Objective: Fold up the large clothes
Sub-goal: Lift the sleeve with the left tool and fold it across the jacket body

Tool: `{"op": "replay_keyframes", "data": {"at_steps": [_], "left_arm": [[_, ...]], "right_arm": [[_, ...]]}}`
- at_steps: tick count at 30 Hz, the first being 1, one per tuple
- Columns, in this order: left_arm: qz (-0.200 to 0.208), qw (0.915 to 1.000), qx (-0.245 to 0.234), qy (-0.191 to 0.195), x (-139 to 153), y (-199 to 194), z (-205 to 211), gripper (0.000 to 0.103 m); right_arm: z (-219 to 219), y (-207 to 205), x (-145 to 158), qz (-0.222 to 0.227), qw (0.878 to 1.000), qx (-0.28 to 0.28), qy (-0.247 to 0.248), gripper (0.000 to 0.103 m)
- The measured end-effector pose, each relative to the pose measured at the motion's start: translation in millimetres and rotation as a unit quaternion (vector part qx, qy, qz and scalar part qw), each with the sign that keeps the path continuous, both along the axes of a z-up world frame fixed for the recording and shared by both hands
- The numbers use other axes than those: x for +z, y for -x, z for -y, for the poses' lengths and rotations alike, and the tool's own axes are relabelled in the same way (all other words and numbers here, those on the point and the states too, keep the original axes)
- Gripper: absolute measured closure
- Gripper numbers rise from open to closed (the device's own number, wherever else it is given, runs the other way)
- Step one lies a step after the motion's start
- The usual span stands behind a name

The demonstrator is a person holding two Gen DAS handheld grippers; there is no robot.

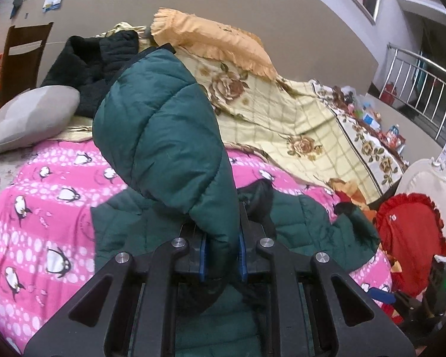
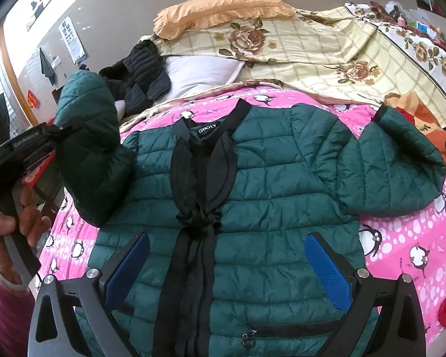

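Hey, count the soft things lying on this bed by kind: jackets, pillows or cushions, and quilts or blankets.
Jackets: 2, green jacket, black jacket
Pillows or cushions: 4, orange pillow, white pillow, grey cushion, red cushion
Quilts or blankets: 2, floral quilt, pink penguin blanket
Total: 8

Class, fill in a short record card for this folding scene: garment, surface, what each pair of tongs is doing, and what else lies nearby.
garment: dark green quilted puffer jacket, front up, black zip band at centre
surface: pink penguin-print bedsheet
left tongs: shut on the jacket's sleeve, lifted off the bed
right tongs: open, above the jacket's lower front
other sleeve: lying spread on the sheet
nearby: orange frilled pillow, cream floral quilt, black quilted garment
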State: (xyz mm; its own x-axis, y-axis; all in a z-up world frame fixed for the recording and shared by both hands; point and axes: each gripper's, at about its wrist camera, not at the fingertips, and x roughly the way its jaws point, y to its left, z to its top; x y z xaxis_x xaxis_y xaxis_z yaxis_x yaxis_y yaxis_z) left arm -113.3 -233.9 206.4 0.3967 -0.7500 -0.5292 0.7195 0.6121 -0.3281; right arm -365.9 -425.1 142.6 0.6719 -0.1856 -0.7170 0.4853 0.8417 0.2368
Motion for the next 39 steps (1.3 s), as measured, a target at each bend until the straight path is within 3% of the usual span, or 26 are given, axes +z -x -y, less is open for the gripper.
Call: {"op": "replay_keyframes", "data": {"at_steps": [24,33,36,39], "left_arm": [[-0.021,0.9949,-0.069,-0.071,-65.6,49.7,73.7,0.088],[-0.055,0.9872,-0.095,-0.116,-102.6,61.1,99.3,0.088],[-0.071,0.9850,-0.103,-0.118,-113.0,62.6,102.5,0.078],[-0.086,0.9818,-0.117,-0.123,-118.8,64.1,101.7,0.076]], "right_arm": [[18.7,26.0,-16.3,-0.003,0.999,-0.027,-0.026,0.000],[24.7,31.5,-21.7,-0.004,0.998,-0.040,-0.037,0.000],[27.0,33.5,-23.6,-0.005,0.998,-0.045,-0.042,0.000],[27.8,35.8,-24.3,-0.004,0.998,-0.048,-0.044,0.000]]}}
